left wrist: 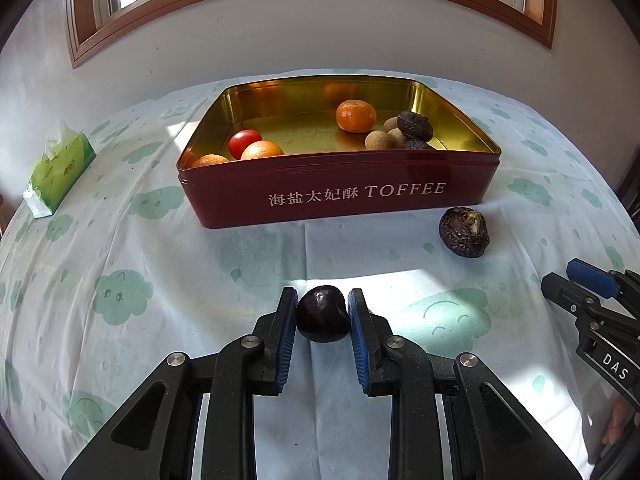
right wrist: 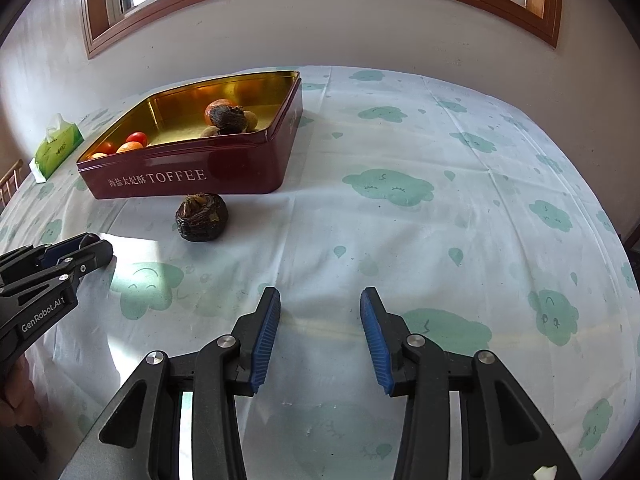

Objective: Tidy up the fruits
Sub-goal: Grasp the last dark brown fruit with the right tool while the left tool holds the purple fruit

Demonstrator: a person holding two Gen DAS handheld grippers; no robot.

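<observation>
Clamping the dark fruit (left wrist: pixel 322 314) between left gripper (left wrist: pixel 322 312) pads, ready for the tin (left wrist: pixel 340 188). Right gripper (right wrist: pixel 320 334) spread wide, holding nothing, near 1 wrinkled fruit (right wrist: pixel 202 217).

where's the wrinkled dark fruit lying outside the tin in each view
Left wrist: wrinkled fruit at right of centre, on the cloth beyond the tin's right front corner.
Right wrist: left of centre, just in front of the tin.
Shared landmark: the tin's TOFFEE lettering.

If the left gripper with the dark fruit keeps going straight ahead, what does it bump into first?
Probably the front wall of the red toffee tin; the left gripper, shut on the dark fruit, points at it across bare tablecloth.
</observation>
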